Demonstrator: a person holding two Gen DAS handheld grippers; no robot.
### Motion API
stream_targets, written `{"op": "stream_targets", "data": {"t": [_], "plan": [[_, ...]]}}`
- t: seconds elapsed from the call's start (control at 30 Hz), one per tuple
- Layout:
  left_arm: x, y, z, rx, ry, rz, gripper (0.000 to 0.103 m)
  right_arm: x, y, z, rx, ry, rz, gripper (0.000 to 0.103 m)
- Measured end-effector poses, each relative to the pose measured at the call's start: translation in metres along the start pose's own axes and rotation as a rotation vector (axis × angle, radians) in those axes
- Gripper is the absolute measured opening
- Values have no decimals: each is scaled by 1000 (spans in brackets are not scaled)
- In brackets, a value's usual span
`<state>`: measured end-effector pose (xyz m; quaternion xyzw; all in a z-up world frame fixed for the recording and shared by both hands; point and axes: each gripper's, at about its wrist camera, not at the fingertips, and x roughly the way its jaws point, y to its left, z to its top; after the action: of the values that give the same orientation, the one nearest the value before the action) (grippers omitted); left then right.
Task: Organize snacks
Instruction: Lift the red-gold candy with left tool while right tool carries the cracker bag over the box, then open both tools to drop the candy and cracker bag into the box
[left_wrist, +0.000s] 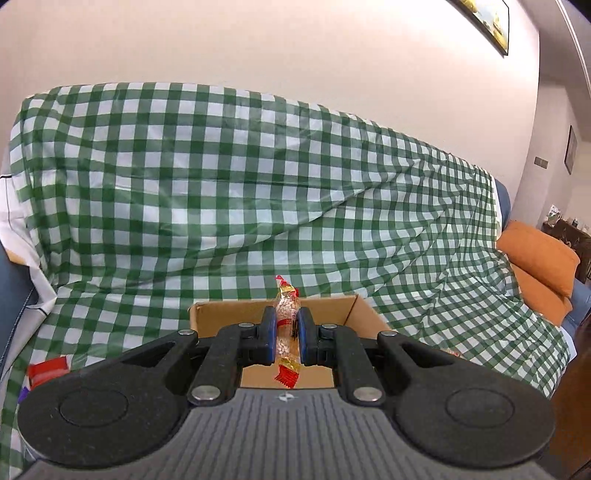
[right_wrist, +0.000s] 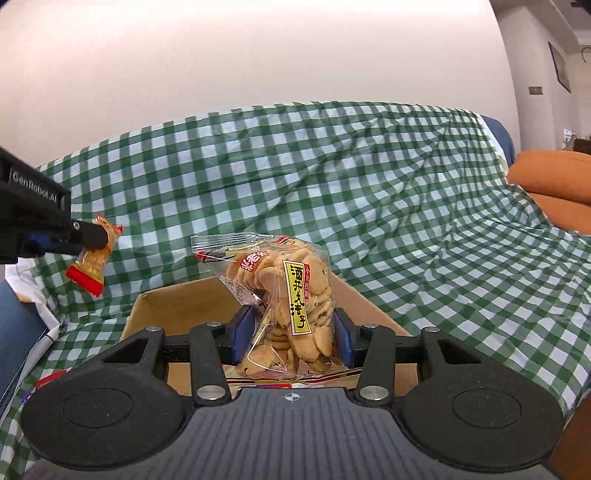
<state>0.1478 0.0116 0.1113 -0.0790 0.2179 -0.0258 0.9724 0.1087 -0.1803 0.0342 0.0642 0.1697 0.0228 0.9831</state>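
My left gripper is shut on a small clear packet of peanuts with red and gold ends, held above the open cardboard box. It also shows in the right wrist view at the left, with the packet hanging from it. My right gripper is shut on a clear bag of round crackers with a yellow label, held over the same box.
A green and white checked cloth covers the sofa behind and around the box. Orange cushions lie at the right. A red packet lies on the cloth at the lower left.
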Motion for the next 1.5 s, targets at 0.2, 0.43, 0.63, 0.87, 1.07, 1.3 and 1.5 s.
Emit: {"op": "stream_targets", "data": {"t": [0.2, 0.43, 0.63, 0.87, 1.07, 1.3, 1.5], "plan": [[13, -11, 8, 19, 16, 6, 12, 3, -5, 1, 14, -1, -18, 48], [24, -29, 9, 50, 36, -19, 12, 2, -9, 1, 34, -10, -42, 48], [28, -35, 11, 52, 35, -33, 12, 3, -9, 0, 39, -14, -52, 48], [29, -33, 15, 52, 31, -42, 13, 3, -8, -1, 30, -17, -52, 48], [25, -26, 12, 50, 50, -39, 37, 6, -2, -6, -18, 15, -50, 75], [0, 12, -7, 6, 43, -18, 37, 4, 4, -11, -49, 15, -50, 76], [-24, 72, -39, -54, 62, 36, 25, -5, 16, -20, -114, 0, -12, 75]]}}
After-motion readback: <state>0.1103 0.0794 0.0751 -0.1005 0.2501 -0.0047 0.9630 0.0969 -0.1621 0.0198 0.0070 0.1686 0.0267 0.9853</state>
